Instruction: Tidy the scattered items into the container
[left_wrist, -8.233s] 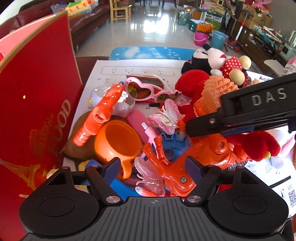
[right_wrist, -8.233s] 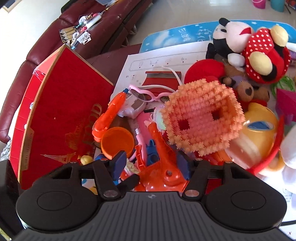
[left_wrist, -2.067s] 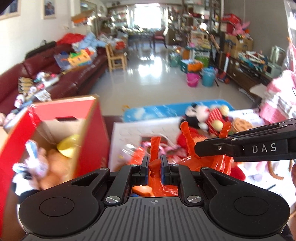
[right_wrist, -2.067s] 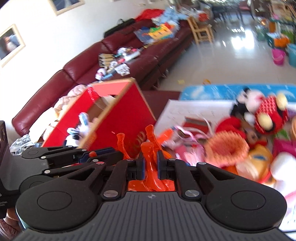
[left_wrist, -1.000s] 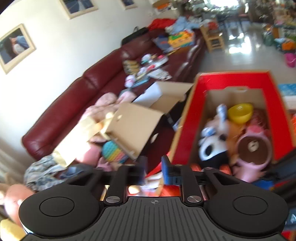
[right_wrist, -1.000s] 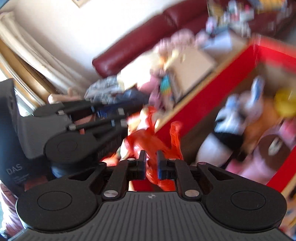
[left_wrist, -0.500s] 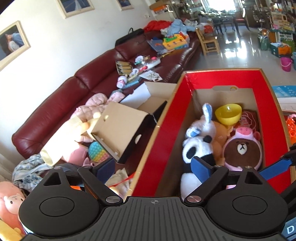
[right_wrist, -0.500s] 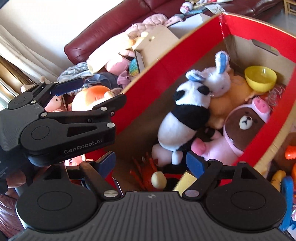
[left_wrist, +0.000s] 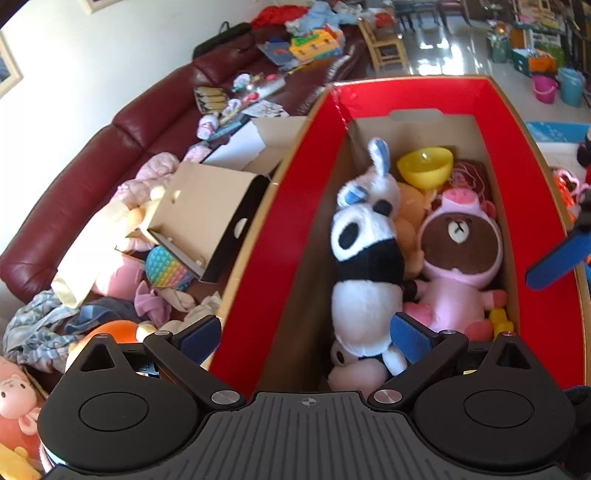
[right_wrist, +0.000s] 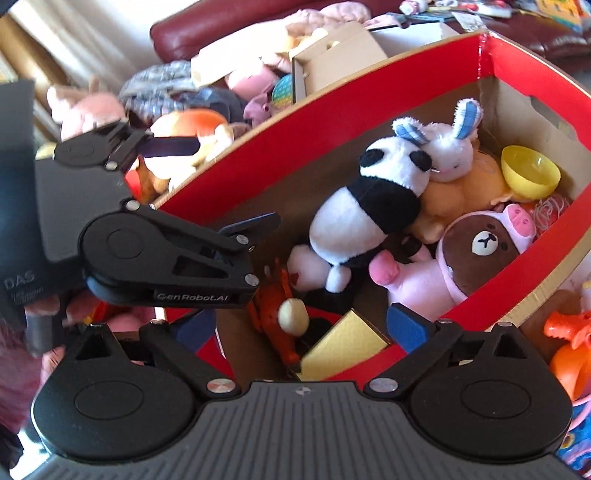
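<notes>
Red box (right_wrist: 332, 155), brown cardboard inside, top open, full of soft toys. Orange plastic lobster toy (right_wrist: 275, 306) lies on box floor at near end, thin legs sticking up, beside small cream ball (right_wrist: 293, 312) & gold card (right_wrist: 343, 341). Panda plush (right_wrist: 369, 206) leans on white bunny w/ blue ears (right_wrist: 448, 147). Brown bear in pink pig suit (right_wrist: 476, 254) next to panda. Yellow bowl (right_wrist: 530, 176) at far end.

L gripper (left_wrist: 306, 341): jaws opening wide, nothing between, above near rim.

R gripper (right_wrist: 301, 326): jaws opening wide, nothing gripped, lobster lies loose below.
</notes>
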